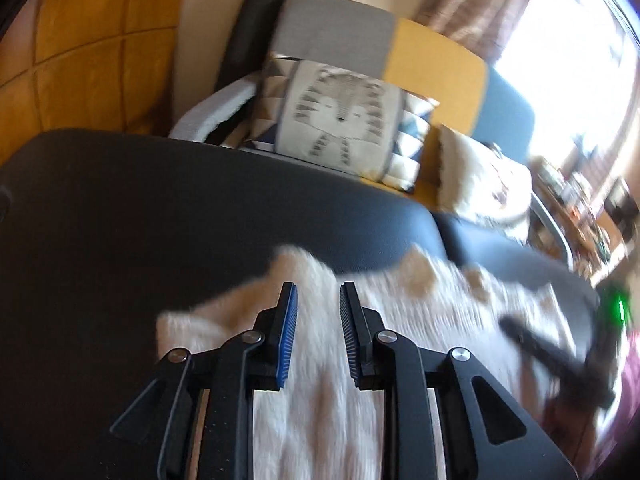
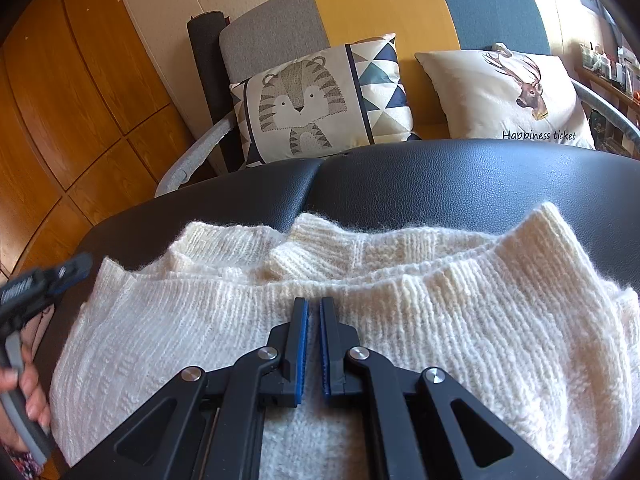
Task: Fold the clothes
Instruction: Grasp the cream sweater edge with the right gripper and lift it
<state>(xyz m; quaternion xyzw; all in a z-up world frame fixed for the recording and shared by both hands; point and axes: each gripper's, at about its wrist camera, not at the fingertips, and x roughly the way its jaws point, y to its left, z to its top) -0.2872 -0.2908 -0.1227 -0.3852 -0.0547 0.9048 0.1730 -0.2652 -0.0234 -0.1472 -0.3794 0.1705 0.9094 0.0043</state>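
Observation:
A cream knitted sweater (image 2: 440, 320) lies partly folded on a black padded table (image 2: 440, 176), its ribbed edge toward the far side. My right gripper (image 2: 314, 304) is shut over the middle of the sweater, its blue pads nearly touching, and I see no fabric between them. In the blurred left wrist view, my left gripper (image 1: 318, 292) hovers over the sweater (image 1: 320, 400) with a clear gap between its pads and nothing in it. The left gripper (image 2: 60, 276) also shows by the sweater's left corner, held by a hand (image 2: 32, 396). The right gripper (image 1: 520, 328) appears as a dark blur.
Behind the table stands a grey, yellow and blue sofa (image 2: 380, 4) with a tiger cushion (image 2: 316, 104) and a deer cushion (image 2: 508, 92). Wooden cabinet doors (image 2: 80, 100) fill the left. A cluttered shelf (image 2: 608, 68) is at the far right.

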